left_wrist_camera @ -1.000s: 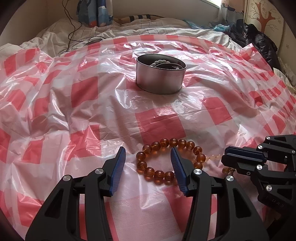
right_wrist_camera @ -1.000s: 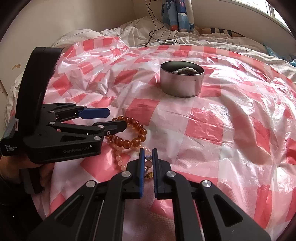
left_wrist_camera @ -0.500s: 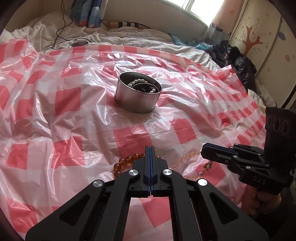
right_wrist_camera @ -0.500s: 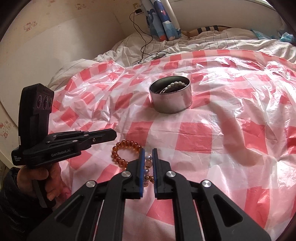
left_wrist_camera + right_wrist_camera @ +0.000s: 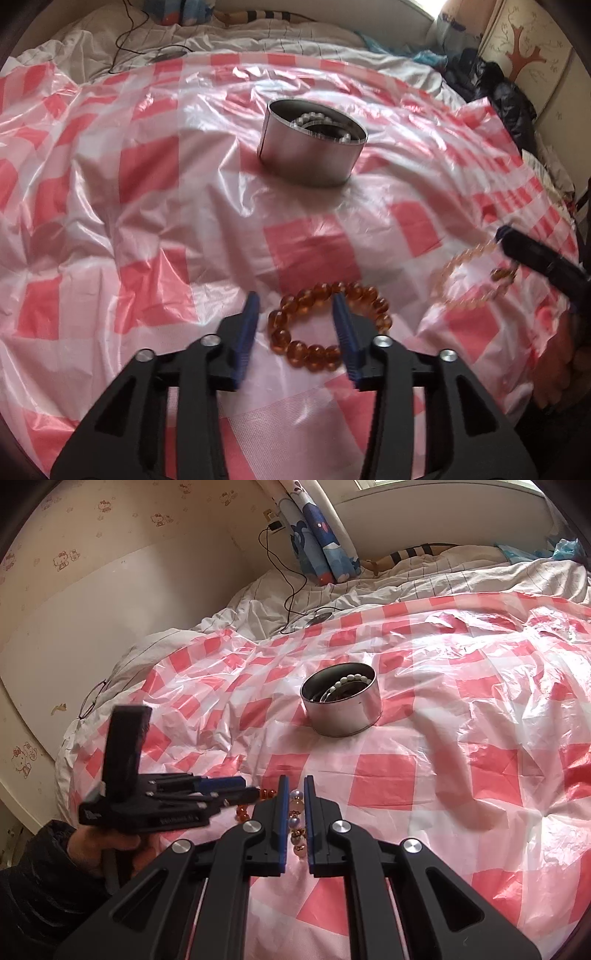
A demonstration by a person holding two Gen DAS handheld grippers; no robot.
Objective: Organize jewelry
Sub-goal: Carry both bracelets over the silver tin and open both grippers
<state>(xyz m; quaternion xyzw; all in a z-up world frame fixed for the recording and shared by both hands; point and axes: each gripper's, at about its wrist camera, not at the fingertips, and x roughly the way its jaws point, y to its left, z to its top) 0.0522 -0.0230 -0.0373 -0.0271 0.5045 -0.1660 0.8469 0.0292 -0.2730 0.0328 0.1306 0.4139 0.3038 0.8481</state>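
Two bracelets lined up for the round silver metal tin [image 5: 312, 147].
Right gripper [image 5: 295, 805] pinched the pale pink bead bracelet [image 5: 467, 278] for lifting; left gripper [image 5: 295, 321], jaws opening, straddled the amber bead bracelet [image 5: 328, 325].

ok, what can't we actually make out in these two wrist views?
- Tin contents: the left view's near wall hides all but a white bead strand.
- Pale bracelet: motion-blurred in the left view; the right gripper covers most of it in its own view.
- Amber bracelet: mostly hidden in the right view behind the left gripper, whose jaws are opening around one side of it.
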